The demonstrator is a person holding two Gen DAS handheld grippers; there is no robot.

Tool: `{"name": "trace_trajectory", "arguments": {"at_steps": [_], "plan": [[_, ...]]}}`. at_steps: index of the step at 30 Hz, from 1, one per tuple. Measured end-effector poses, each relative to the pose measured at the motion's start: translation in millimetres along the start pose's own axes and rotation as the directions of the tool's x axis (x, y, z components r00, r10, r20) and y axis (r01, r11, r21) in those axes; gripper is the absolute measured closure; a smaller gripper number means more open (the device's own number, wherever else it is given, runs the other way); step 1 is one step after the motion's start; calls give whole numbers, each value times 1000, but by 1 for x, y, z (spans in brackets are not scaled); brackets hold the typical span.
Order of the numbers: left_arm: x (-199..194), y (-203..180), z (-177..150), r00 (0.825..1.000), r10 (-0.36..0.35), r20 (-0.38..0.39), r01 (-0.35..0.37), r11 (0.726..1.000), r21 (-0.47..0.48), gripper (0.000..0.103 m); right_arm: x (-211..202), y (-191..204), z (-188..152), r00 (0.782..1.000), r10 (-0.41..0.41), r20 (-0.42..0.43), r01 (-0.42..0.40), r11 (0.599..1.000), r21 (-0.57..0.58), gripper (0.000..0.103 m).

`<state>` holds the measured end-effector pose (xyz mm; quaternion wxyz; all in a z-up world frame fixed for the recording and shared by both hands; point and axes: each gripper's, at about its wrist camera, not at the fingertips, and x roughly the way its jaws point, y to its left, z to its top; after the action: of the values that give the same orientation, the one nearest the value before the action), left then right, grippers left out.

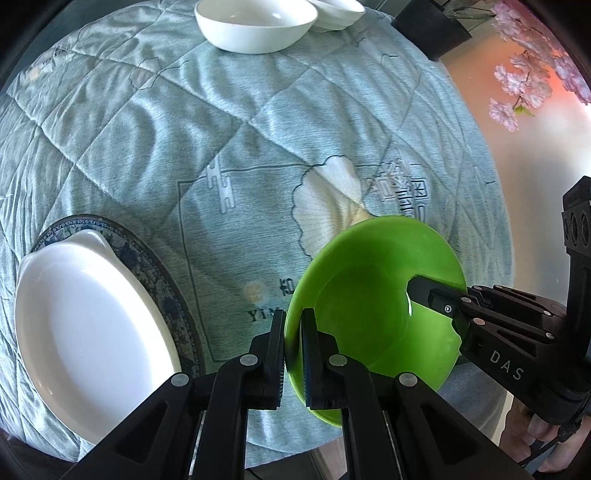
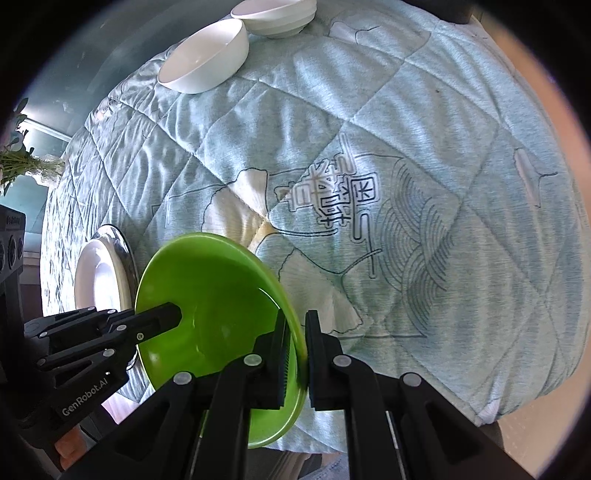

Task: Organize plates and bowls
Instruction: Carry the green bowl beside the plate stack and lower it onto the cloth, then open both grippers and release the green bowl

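Both claws (image 1: 293,354) (image 2: 295,356) clamp one green bowl (image 1: 369,295) — two white bowls (image 1: 255,22) beyond.

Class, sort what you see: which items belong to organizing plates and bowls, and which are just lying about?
Job: green plastic bowl, left tongs, right tongs, white oval dish, patterned blue plate, two white ceramic bowls.

Lying about: pink blossoms, quilted teal cloth.

A quilted pale-blue cloth (image 1: 147,147) covers the table; pink blossoms (image 1: 524,85) stand beyond.
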<state>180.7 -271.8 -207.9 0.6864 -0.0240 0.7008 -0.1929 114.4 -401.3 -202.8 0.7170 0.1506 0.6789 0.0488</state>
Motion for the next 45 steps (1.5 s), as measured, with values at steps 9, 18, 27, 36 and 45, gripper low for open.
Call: {"name": "trace_trajectory", "arguments": {"at_steps": [9,18,27,36,45], "plan": [[1,1,-2,999,35,5,-35,999,3,99,8,3,0,1000,4,1,-4,1000,-1,95],[-8,-6,-6,997,61,37,-62,998,29,94,8,-5,-1,999,41,5,-41,998,41,91],[-89,-8,-38,892,329,308,-366,928,68,1,-53,9,-27,988,-63,142,70,996,-46,0],[-140,30,-79,889,324,322,-340,940,-7,1,-88,47,-65,957,-167,236,202,971,-131,1],[-190,59,-105,894,264,362,-261,963,-59,1,-111,102,-72,937,-157,314,210,967,-143,1]]}}
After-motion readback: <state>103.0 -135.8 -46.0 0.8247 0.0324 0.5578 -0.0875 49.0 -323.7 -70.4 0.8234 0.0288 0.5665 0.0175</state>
